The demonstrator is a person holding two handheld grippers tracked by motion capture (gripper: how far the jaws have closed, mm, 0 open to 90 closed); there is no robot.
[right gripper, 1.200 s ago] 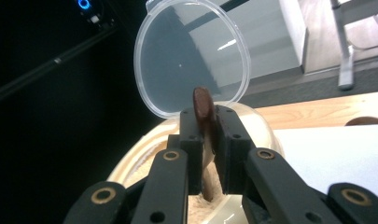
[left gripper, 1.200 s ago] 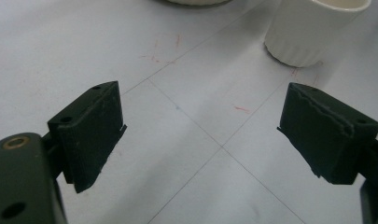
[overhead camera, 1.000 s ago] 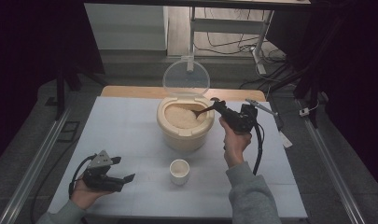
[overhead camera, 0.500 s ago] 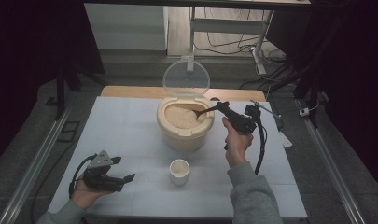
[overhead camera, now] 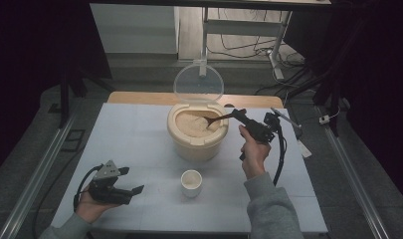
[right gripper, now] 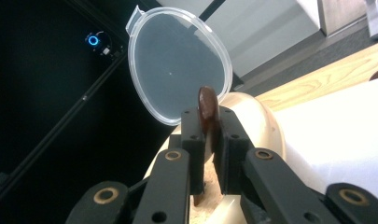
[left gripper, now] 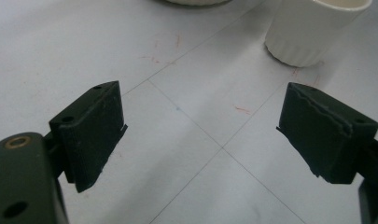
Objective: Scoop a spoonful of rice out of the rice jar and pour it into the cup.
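A beige rice container (overhead camera: 196, 132) stands mid-table, full of grain, its clear lid (overhead camera: 198, 82) hinged upright behind it. My right gripper (overhead camera: 240, 116) is shut on a dark brown spoon (overhead camera: 216, 120), whose bowl rests in the grain. In the right gripper view the spoon (right gripper: 206, 108) stands edge-on between my right gripper's (right gripper: 209, 122) pads, with the clear lid (right gripper: 179, 60) behind. A small white cup (overhead camera: 191, 182) sits in front of the container. My left gripper (overhead camera: 134, 191) rests open at the near left, the white cup (left gripper: 312, 29) ahead of my left gripper (left gripper: 200, 135).
The white table (overhead camera: 134, 144) has a wooden strip along its far edge. Metal rails run along both sides on the floor. A white strip lies on the table right of my right hand. Cables and table legs sit behind.
The right hand has shifted slightly with the spoon over the container. The left hand has stayed put.
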